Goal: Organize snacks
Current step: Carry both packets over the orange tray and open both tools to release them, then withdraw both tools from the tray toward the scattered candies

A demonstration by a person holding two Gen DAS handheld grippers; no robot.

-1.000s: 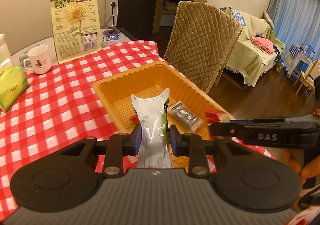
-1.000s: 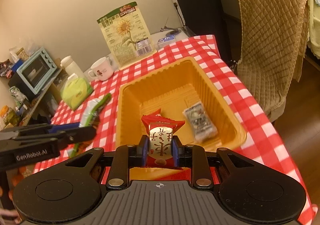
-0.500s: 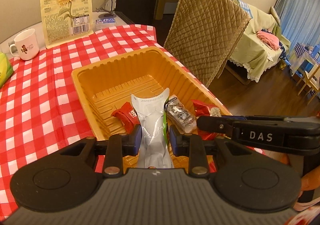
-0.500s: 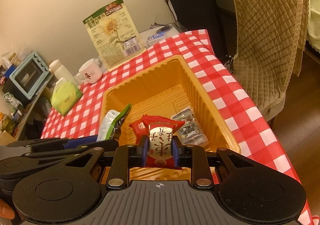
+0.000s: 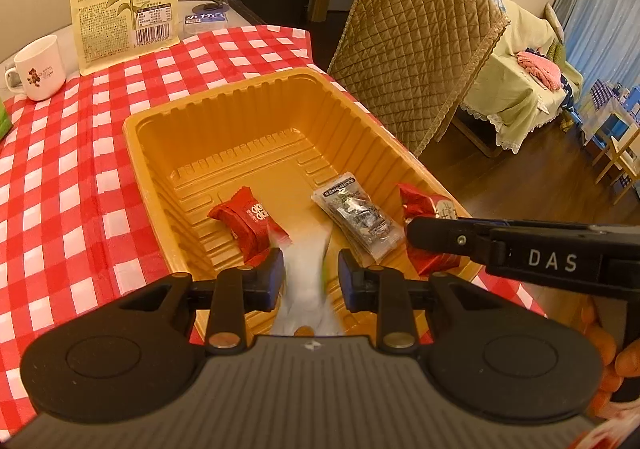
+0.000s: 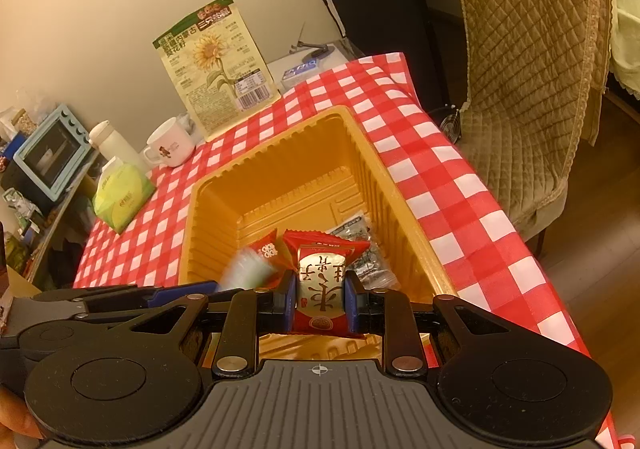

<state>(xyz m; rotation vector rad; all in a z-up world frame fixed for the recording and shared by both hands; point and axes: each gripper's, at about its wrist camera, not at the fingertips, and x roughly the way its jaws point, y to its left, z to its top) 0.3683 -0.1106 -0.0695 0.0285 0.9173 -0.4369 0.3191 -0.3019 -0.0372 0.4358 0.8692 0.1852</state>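
Silver-green packet (image 5: 306, 269) blurred, seemingly loose between left hand-held gripper (image 5: 310, 275) fingers, right hand-held gripper (image 6: 320, 295) clamps red snack (image 6: 322, 277).

Cream wall (image 6: 100, 9); dark wood floor (image 5: 520, 185); quilted tan chair (image 5: 416, 49); black fridge (image 6: 380, 1); blue curtains (image 5: 600, 5); covered sofa (image 5: 520, 89); red-checked worktop (image 5: 60, 177).

Left gripper (image 5: 310, 269), right gripper (image 6: 320, 299): black ribbed bodies, blue-padded jaws, silver screws, white "DAS" marking.

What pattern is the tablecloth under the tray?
Red and white checks on the tablecloth, clearest in the left wrist view.
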